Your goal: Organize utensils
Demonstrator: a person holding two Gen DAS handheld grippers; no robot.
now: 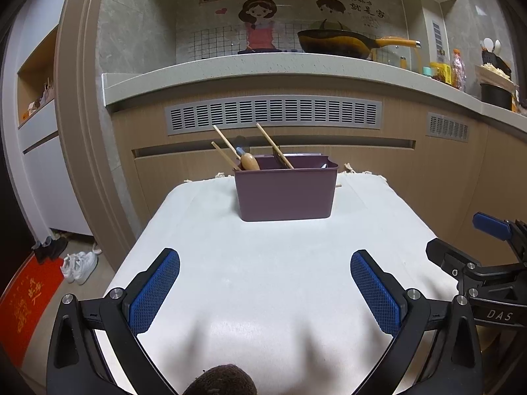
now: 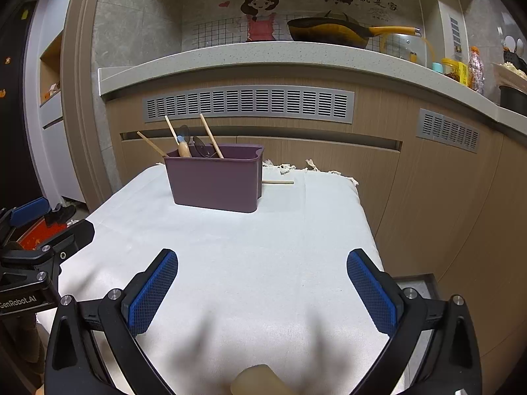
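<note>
A purple plastic bin stands at the far end of a small table covered with a white cloth. It holds wooden chopsticks, a wooden-handled utensil and dark spoons. The bin also shows in the right wrist view, with one chopstick lying on the cloth behind its right side. My left gripper is open and empty, above the near cloth. My right gripper is open and empty, to the right of the left one.
The table stands in front of a kitchen counter with wood cabinets and a vent grille. A yellow-handled wok sits on the counter, with bottles and jars at the right. White shoes and a red mat lie on the floor at left.
</note>
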